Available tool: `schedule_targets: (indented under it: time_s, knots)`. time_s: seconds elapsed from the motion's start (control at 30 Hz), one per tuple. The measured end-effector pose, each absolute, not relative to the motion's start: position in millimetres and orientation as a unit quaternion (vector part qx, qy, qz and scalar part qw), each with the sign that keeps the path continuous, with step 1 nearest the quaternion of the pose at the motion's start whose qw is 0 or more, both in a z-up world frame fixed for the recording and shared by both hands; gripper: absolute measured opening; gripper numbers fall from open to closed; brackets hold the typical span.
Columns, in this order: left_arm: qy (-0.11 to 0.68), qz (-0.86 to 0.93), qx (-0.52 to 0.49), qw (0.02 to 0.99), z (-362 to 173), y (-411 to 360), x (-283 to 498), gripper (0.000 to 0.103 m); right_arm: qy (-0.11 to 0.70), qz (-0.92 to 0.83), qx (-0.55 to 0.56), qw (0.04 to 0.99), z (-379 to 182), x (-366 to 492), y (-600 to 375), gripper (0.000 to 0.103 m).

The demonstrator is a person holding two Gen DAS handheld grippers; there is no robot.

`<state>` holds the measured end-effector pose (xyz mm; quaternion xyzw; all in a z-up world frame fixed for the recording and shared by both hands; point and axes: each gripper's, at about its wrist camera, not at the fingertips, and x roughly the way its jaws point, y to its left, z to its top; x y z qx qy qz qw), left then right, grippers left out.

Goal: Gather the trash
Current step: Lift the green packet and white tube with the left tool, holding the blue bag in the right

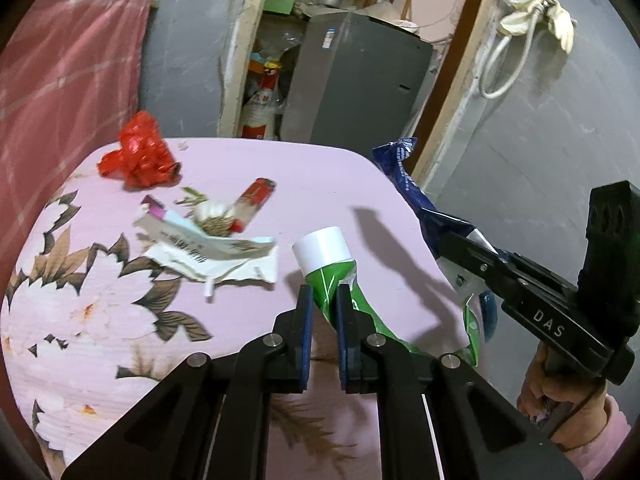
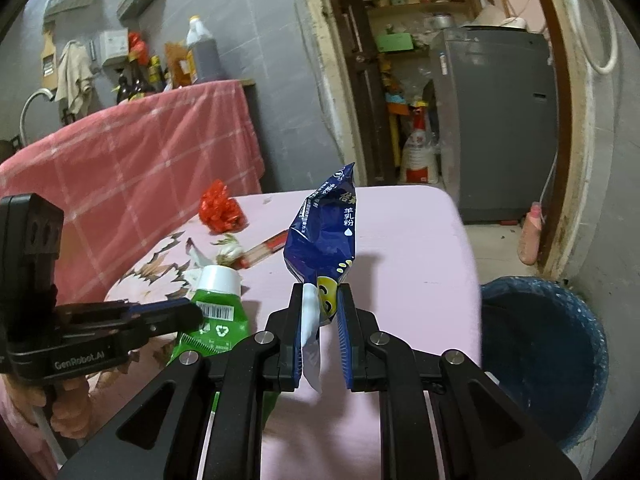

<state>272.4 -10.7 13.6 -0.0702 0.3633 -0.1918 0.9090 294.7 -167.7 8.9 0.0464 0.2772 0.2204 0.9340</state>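
Observation:
My left gripper (image 1: 325,300) is shut on a flattened green pouch with a white cap (image 1: 324,250), held just above the pink floral tablecloth (image 1: 320,176). In the right wrist view the left gripper (image 2: 196,312) clamps the same green pouch (image 2: 218,316) at the left. My right gripper (image 2: 322,294) is shut on the lower end of a blue foil bag (image 2: 324,232) that stands upright above the table's right side. The left wrist view has the right gripper (image 1: 446,242) and the blue bag (image 1: 404,176) at the right. A dark blue bin (image 2: 540,360) sits on the floor beside the table.
On the table lie a crumpled red wrapper (image 1: 138,152), a red packet (image 1: 252,204), torn white paper (image 1: 208,252) and a garlic bulb (image 1: 210,210). A pink checked cloth (image 1: 60,80) hangs to the left. A grey appliance (image 1: 352,80) stands behind the table.

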Motion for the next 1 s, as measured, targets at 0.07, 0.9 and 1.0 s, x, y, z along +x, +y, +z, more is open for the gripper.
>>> schedule_targets:
  time_s: [0.07,0.9,1.0]
  knots:
    - [0.37,-0.196,-0.063,0.906,13,-19,273,0.007,0.276,0.218,0.048,0.935,9,294,-172,0.012]
    - [0.442,-0.223,-0.108,0.862,-7,-24,296,0.03,0.286,0.207,0.064,0.934,0,285,-203,0.013]
    - [0.44,-0.211,-0.098,0.868,-7,-28,312,0.04,0.284,0.205,0.067,0.934,1,284,-206,0.013]
